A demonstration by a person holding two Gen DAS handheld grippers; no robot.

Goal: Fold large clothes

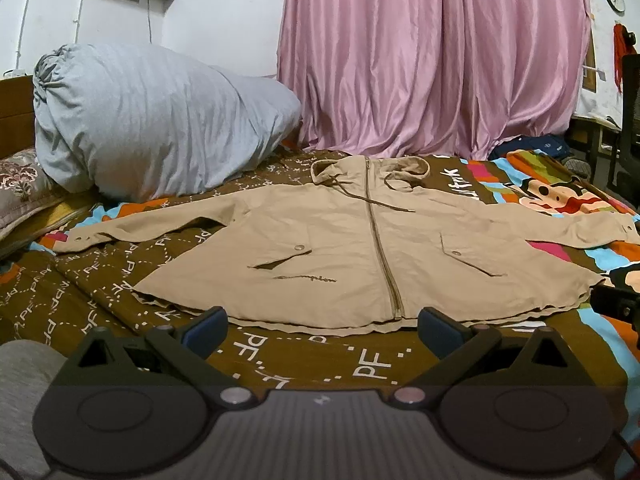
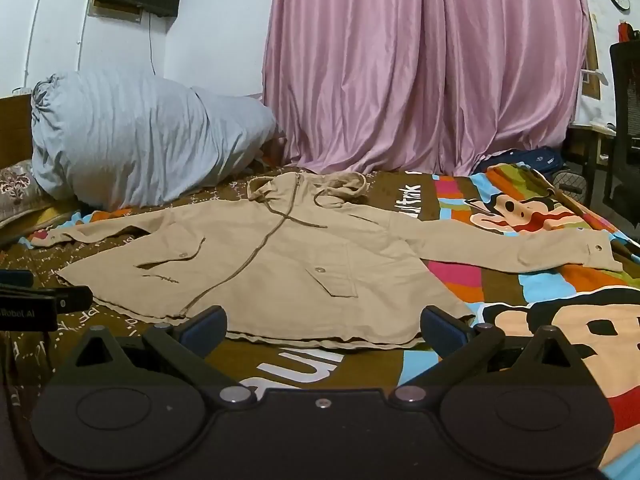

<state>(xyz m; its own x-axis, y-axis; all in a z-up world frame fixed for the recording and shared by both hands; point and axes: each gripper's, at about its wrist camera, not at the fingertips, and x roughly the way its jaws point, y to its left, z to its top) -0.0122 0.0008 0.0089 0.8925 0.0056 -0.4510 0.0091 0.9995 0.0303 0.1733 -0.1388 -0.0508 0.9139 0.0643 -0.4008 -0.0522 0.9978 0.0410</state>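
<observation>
A beige hooded jacket (image 1: 328, 256) lies flat and zipped on the bed, front up, both sleeves spread out to the sides, hood toward the curtain. It also shows in the right wrist view (image 2: 280, 268). My left gripper (image 1: 322, 330) is open and empty, just short of the jacket's bottom hem near the zip. My right gripper (image 2: 324, 332) is open and empty, just short of the hem on the jacket's right half. The right gripper's body shows at the right edge of the left wrist view (image 1: 616, 304), and the left gripper's body at the left edge of the right wrist view (image 2: 36, 300).
The bed has a brown and multicoloured cartoon sheet (image 1: 560, 200). A large grey bundle (image 1: 152, 120) and a patterned pillow (image 1: 20, 188) lie at the far left. A pink curtain (image 1: 432, 60) hangs behind. A dark chair (image 2: 626, 128) stands at the right.
</observation>
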